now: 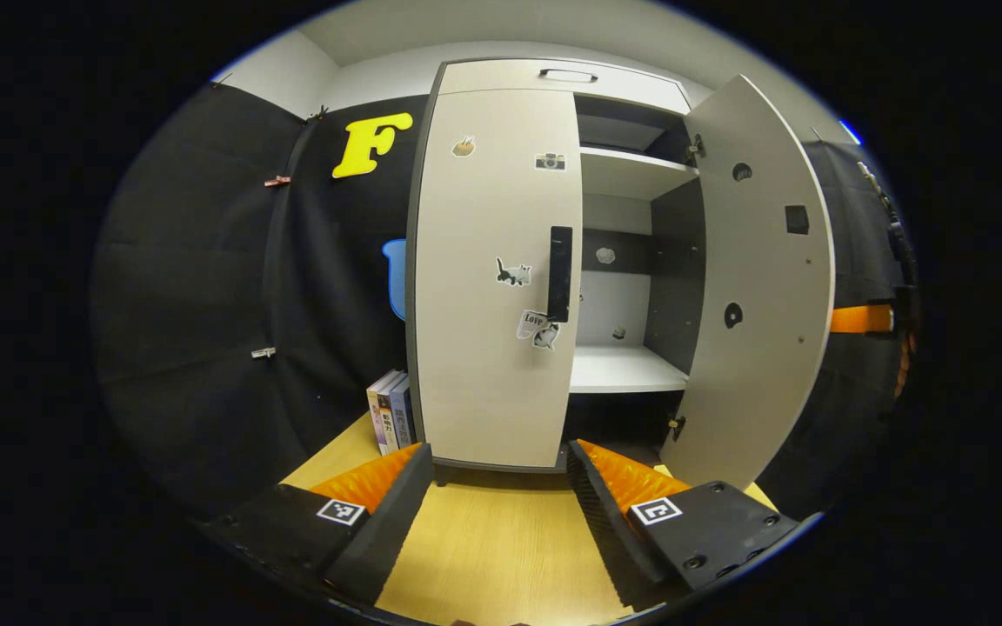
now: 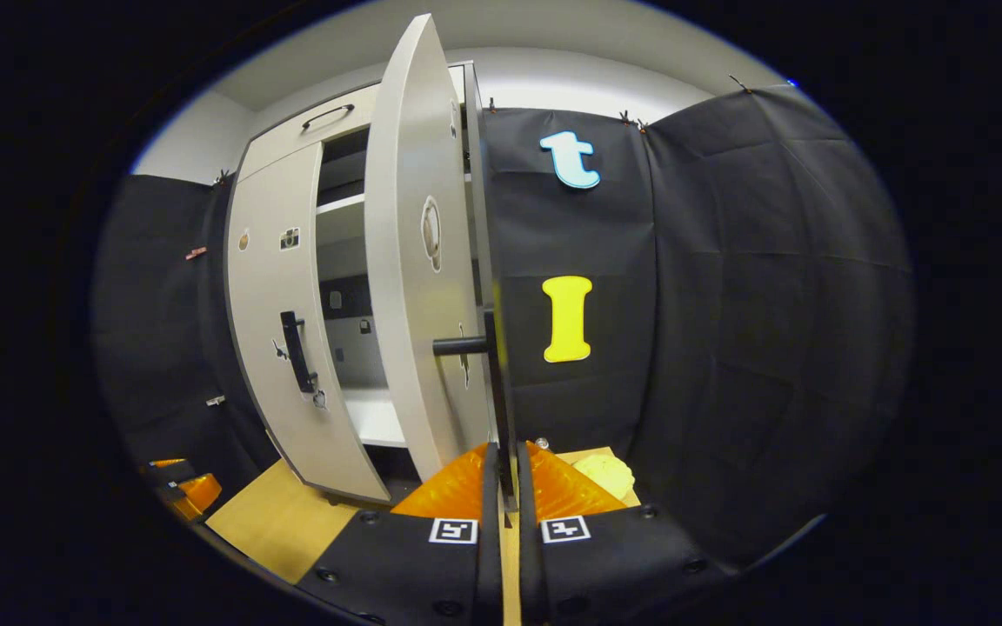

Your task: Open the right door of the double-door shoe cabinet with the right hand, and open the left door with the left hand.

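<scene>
One shoe cabinet, two doors. The right door stood swung wide – two shelves showed inside. The left door was shut, one handle on it, four stickers. Three books stood beside it. The left gripper faced the left door, fingers spread, holding nothing. The right gripper was clamped on the right door's handle.

Books stand on the wooden table; a pale yellow lump lies apart

L cam faces cabinet front, near; R cam beside open door
</scene>
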`<state>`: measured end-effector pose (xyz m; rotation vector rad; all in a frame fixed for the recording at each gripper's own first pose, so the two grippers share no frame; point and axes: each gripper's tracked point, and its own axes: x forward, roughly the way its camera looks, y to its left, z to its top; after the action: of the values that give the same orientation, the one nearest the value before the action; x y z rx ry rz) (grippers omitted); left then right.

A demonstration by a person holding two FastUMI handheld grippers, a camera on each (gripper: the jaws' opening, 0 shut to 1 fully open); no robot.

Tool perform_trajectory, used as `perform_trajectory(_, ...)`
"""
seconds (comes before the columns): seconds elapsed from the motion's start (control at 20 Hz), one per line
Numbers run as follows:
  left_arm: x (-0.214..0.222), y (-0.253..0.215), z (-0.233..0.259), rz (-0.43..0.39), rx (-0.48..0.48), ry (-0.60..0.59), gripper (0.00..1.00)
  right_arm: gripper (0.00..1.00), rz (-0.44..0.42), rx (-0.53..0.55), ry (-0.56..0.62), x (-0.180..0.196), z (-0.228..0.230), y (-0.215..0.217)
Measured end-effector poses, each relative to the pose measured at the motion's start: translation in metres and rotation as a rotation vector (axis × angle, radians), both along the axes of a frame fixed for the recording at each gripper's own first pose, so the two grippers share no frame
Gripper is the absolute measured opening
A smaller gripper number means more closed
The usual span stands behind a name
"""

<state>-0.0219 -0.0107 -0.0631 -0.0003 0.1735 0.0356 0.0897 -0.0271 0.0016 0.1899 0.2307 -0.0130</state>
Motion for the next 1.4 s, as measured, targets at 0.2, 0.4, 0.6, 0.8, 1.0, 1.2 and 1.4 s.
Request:
perform_trajectory(0.2, 0.037, 0.0, 0.018, -0.028, -0.001, -0.026, 0.95, 0.49, 0.026, -0.056, -0.023, -0.02, -0.007, 0.012)
perform_trajectory(0.4, 0.074, 0.008, 0.035, -0.054, 0.057, -0.05, 0.95, 0.86, -0.024, -0.075, -0.027, -0.041, -0.014, 0.022)
perform_trajectory(0.6, 0.113, 0.004, 0.046, -0.132, 0.06, -0.06, 0.95, 0.99, -0.081, -0.073, -0.029, -0.05, -0.018, 0.045)
perform_trajectory(0.8, 0.149, -0.006, 0.063, -0.21, 0.083, -0.091, 0.95, 0.99, -0.099, -0.088, -0.029, -0.051, -0.022, 0.082)
perform_trajectory(1.0, 0.183, -0.026, 0.077, -0.256, 0.032, -0.103, 0.93, 0.98, -0.074, -0.107, -0.012, -0.056, -0.029, 0.11)
perform_trajectory(1.2, 0.212, -0.04, 0.087, -0.245, -0.001, -0.109, 0.94, 0.98, -0.029, -0.082, 0.003, -0.048, -0.038, 0.122)
perform_trajectory(1.4, 0.238, -0.049, 0.089, -0.201, -0.026, -0.096, 0.87, 0.98, 0.032, -0.048, 0.003, -0.035, -0.043, 0.127)
